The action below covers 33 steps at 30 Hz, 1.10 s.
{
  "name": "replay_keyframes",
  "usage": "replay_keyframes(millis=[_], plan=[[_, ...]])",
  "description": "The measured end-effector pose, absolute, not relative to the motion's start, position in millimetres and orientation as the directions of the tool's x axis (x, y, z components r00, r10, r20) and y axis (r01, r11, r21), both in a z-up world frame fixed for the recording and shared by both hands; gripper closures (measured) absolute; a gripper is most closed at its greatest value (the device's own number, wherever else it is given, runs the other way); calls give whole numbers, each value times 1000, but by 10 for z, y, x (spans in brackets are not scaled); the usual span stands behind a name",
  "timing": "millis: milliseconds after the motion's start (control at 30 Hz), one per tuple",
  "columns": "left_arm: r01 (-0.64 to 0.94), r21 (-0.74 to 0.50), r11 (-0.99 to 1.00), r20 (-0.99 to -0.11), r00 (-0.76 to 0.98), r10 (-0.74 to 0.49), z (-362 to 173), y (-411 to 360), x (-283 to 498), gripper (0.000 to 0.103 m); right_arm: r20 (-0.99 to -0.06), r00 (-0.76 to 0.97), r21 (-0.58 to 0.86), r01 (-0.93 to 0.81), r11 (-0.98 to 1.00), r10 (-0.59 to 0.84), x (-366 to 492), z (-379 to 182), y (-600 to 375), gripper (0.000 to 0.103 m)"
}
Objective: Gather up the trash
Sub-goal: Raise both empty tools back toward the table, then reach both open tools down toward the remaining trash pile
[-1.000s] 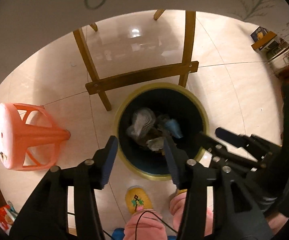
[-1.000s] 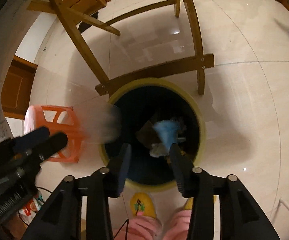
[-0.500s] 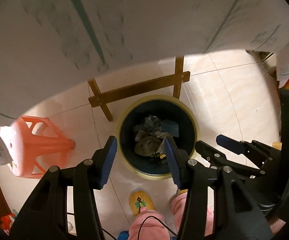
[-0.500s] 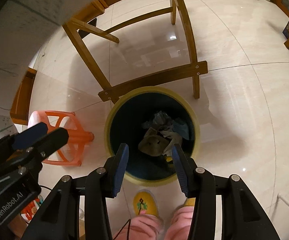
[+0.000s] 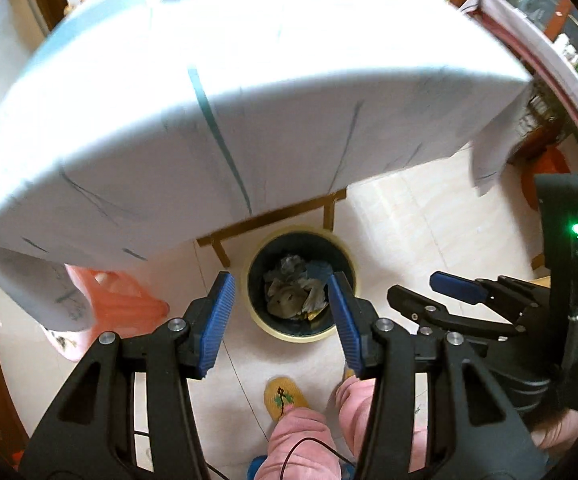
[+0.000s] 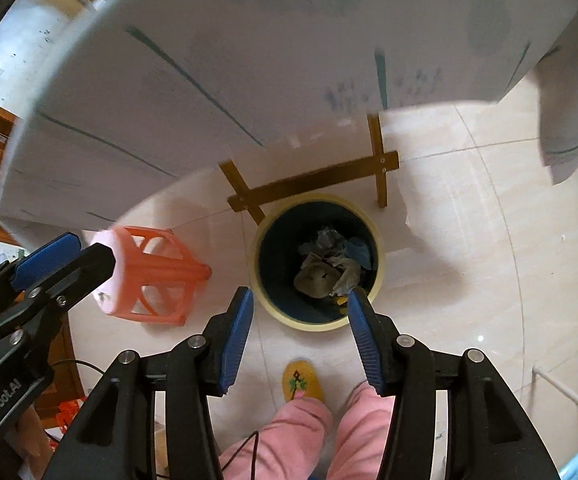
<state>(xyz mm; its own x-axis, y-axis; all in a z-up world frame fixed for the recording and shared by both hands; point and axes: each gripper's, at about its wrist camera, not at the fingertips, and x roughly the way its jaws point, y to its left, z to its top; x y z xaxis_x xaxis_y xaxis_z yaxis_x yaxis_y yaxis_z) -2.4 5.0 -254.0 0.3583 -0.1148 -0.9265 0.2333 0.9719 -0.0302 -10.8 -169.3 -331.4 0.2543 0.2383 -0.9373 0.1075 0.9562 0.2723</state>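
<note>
Both grippers have risen since a second ago, so the round bin [image 5: 299, 286] on the floor now looks smaller and the white tablecloth [image 5: 225, 92] fills the upper view. The left gripper [image 5: 281, 312] hangs high above the bin with its jaws spread wide and nothing between them; the right gripper [image 6: 299, 322] is likewise wide apart and empty. The crumpled trash [image 6: 331, 268] lies inside the bin, far below both pairs of jaws, beside an orange stool [image 6: 149, 276] and the table's wooden crossbar [image 6: 313, 182].
</note>
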Motion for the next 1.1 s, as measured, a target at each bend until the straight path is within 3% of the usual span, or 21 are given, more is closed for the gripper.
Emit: replay_keyframes(millis=[267, 633, 900, 1100], plan=[[278, -61, 959, -873, 451, -186, -1390, 219, -266, 57, -906, 349, 282, 77, 956, 239, -283, -2112, -1598, 53], [232, 36, 972, -740, 660, -131, 46, 570, -241, 57, -796, 581, 237, 41, 971, 170, -325, -430, -1594, 47], [186, 92, 978, -717, 695, -65, 560, 929, 27, 57, -709, 692, 165, -24, 986, 136, -252, 442, -1463, 46], [168, 91, 982, -737, 674, -47, 649, 1198, 262, 57, -682, 715, 191, -29, 981, 154, -190, 707, -1323, 46]])
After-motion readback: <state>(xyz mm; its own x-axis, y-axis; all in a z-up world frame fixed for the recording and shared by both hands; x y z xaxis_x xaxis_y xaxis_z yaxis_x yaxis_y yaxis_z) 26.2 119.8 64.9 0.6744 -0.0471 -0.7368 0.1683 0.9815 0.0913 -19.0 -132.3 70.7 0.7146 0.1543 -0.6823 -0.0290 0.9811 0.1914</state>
